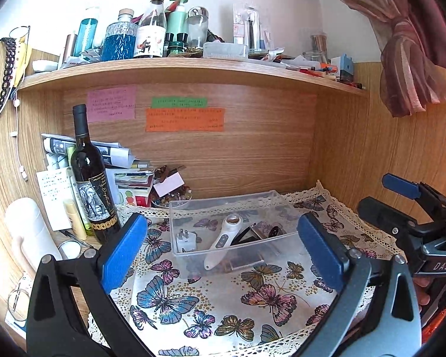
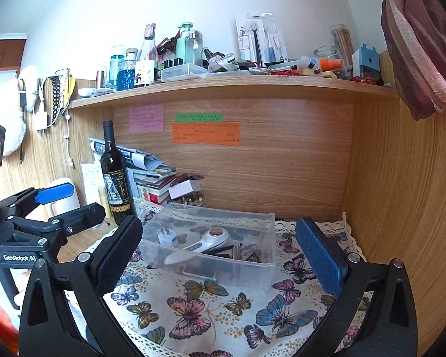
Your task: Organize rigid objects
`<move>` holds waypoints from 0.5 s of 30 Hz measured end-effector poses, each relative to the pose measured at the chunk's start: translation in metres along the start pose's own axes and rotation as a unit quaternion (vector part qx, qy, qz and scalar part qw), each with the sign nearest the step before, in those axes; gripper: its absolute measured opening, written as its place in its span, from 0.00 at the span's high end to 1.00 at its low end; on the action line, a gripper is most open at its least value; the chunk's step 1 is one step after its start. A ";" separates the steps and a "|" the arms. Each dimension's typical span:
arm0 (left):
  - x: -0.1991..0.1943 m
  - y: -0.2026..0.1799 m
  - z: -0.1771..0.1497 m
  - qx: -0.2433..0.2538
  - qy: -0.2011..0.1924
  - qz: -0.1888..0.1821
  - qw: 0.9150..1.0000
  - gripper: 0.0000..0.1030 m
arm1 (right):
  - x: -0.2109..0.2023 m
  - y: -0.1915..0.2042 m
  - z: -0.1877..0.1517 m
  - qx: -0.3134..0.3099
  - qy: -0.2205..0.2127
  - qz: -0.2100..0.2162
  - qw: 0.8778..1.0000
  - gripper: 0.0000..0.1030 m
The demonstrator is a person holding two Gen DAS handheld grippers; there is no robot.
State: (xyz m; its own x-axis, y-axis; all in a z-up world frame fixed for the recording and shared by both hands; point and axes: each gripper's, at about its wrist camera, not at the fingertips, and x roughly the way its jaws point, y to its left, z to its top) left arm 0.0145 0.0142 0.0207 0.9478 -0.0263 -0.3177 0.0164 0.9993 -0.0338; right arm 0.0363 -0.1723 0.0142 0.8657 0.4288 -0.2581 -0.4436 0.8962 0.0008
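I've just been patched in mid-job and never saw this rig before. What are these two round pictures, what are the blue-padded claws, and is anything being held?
No robot arm here: a person holds a two-finger clamp in each hand, with a fisheye camera on each looking along its fingers. One picture is from the left gripper, the other from the right gripper. Both are open and hold nothing. Each also shows the other at its edge. Ahead, on a butterfly tablecloth, stands a clear plastic bin containing a white handheld device, a white plug adapter and some dark items. A wine bottle stands left of it.
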 end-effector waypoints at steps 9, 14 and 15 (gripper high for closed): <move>0.001 -0.003 0.002 0.004 -0.005 0.002 1.000 0.00 | 0.000 -0.003 0.001 0.003 -0.002 0.000 1.000 0.00; 0.001 -0.003 0.003 0.004 -0.007 0.002 1.000 0.00 | 0.001 -0.003 0.002 0.001 -0.001 0.001 1.000 0.00; 0.001 -0.002 0.004 0.003 -0.006 -0.001 1.000 0.00 | 0.002 -0.003 0.002 0.000 -0.001 0.002 1.000 0.00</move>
State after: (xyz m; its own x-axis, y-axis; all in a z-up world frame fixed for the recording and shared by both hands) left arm 0.0165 0.0118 0.0238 0.9517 -0.0272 -0.3059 0.0195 0.9994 -0.0280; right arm 0.0393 -0.1738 0.0156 0.8649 0.4319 -0.2558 -0.4463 0.8949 0.0018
